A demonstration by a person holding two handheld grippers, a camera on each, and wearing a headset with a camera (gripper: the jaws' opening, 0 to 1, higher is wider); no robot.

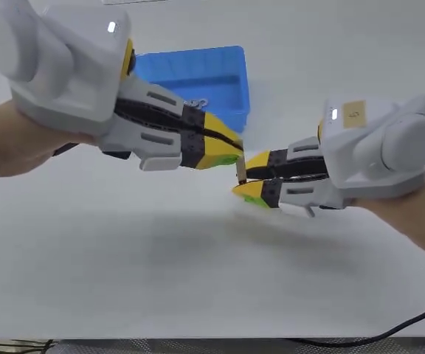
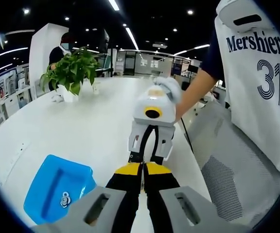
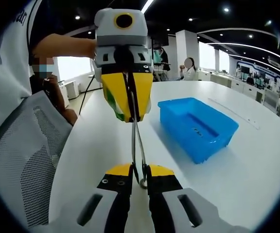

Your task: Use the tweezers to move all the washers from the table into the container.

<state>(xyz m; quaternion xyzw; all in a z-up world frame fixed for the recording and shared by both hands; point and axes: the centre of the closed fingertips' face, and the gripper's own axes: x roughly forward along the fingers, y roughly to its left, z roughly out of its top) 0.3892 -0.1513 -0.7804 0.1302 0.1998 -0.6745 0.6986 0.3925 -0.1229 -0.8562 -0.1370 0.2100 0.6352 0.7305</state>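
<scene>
At the middle of the head view the left gripper (image 1: 231, 147), a white body with black fingers tipped in yellow and green, reaches in from 9 o'clock, and the matching right gripper (image 1: 251, 177) reaches in from 3 o'clock, so their tips meet nose to nose above the plain white table (image 1: 161, 258). A pair of slim silver metal tweezers (image 3: 137, 145) bridges the two. In the right gripper view the tweezers come out of the seam of the left gripper's yellow jaws, which are pressed together on them, and run toward 6 o'clock into the narrow slot between the right gripper's own yellow tips. Those jaws sit tight against the tweezers' two arms on either side and appear to pinch them. A small ring shape shows at the tweezers' near end, but it is too small to tell what it is. The blue rectangular plastic container (image 1: 227, 63) stands on the table at 11 o'clock from the meeting point, well apart from both grippers. A few small round metal washers (image 1: 198, 104) lie on its floor, and they show again in the left gripper view at 7 o'clock. A bare left hand (image 1: 13, 144) and right hand (image 1: 412, 210) grasp the gripper bodies. In the left gripper view a leafy green potted plant (image 2: 72, 70) stands on the far end of the table at 10 o'clock.
</scene>
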